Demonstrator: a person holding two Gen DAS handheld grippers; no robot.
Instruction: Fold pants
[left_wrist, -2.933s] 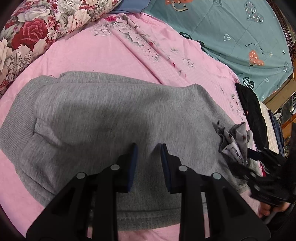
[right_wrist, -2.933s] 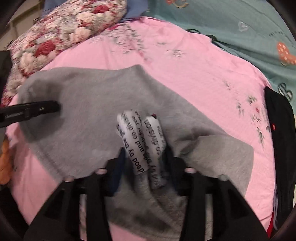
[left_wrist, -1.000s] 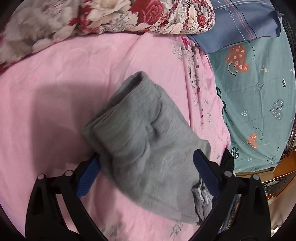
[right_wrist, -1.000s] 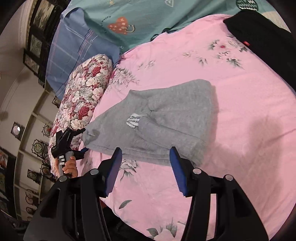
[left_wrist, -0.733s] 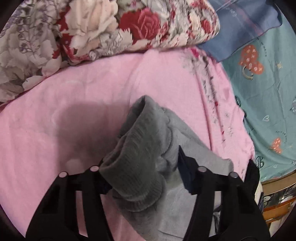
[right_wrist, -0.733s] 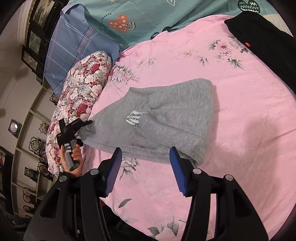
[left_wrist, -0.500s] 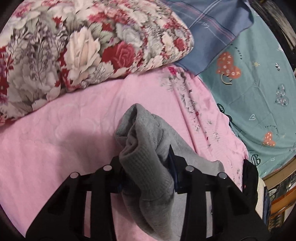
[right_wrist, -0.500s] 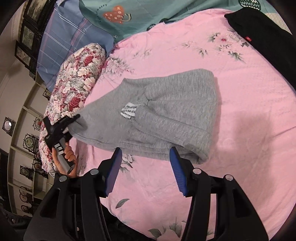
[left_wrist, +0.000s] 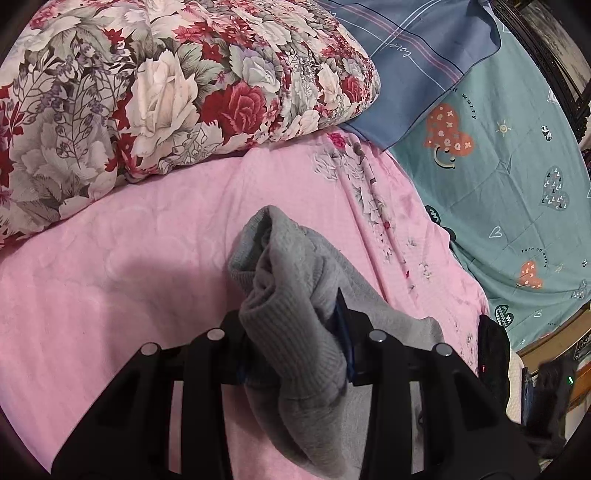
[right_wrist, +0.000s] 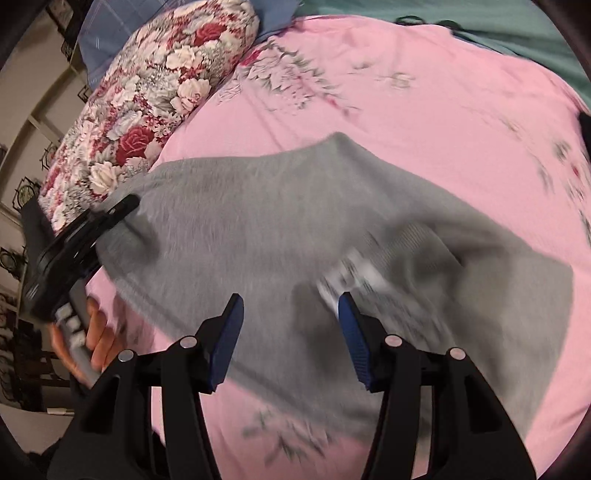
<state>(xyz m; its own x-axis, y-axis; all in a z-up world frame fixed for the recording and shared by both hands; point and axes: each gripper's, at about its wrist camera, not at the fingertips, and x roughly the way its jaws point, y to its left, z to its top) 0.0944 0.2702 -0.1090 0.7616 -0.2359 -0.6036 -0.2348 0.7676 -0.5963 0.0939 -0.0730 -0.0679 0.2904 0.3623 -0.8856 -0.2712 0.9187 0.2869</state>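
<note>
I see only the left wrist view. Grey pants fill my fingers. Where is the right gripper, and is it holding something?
Observer: The right gripper is open and holds nothing; it hangs over the grey pants, near their white label.
Operator: Do the pants lie flat beyond my grip?
Observer: Mostly. They spread wide over the pink bedsheet, with one corner pointing away from the camera.
Operator: Which part does my left gripper hold?
Observer: The left gripper is shut on the edge nearest the floral pillow.
</note>
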